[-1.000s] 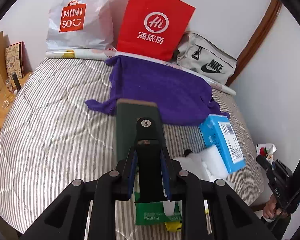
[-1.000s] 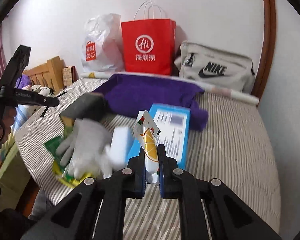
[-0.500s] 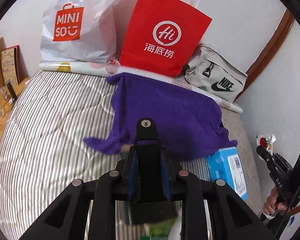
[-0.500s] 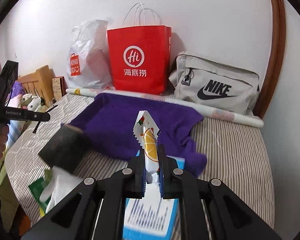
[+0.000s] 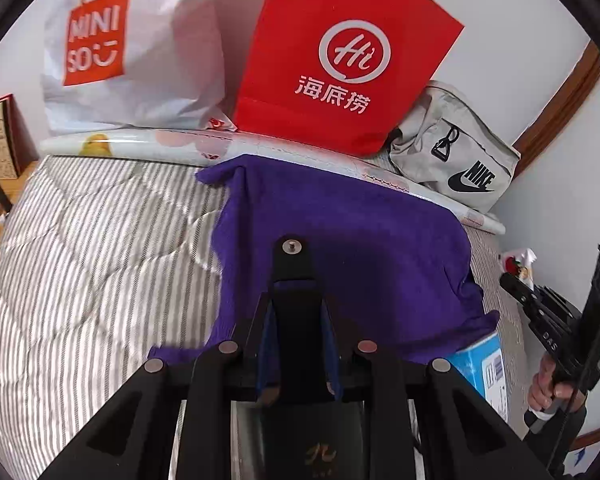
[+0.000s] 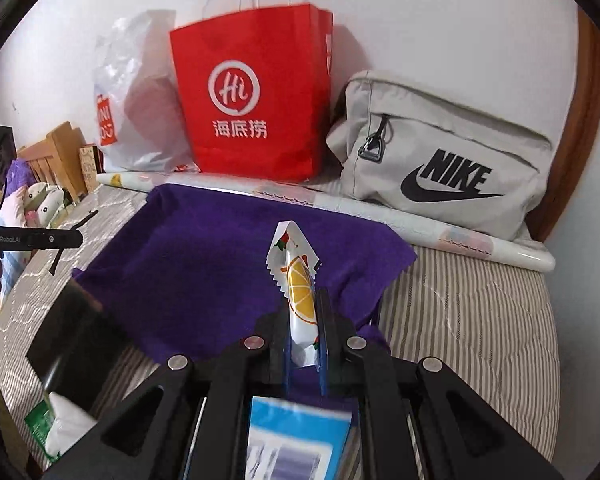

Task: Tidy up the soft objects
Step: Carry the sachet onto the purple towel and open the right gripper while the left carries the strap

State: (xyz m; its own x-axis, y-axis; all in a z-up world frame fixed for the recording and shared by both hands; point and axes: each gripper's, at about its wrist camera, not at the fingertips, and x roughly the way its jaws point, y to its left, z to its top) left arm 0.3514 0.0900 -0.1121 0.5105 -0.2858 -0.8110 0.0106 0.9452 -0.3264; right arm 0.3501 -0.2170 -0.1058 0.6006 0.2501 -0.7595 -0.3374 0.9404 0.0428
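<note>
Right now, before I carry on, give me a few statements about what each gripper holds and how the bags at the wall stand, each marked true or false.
1. The right gripper is clamped on a snack packet printed with an orange slice. True.
2. The left gripper is empty, jaws wide. False: it is shut on a dark flat pouch.
3. A purple towel lies spread on the striped bed. True.
4. The red paper bag lies flat on the towel. False: it stands upright against the wall.
5. The grey Nike bag is to the right of the red bag. True.
</note>
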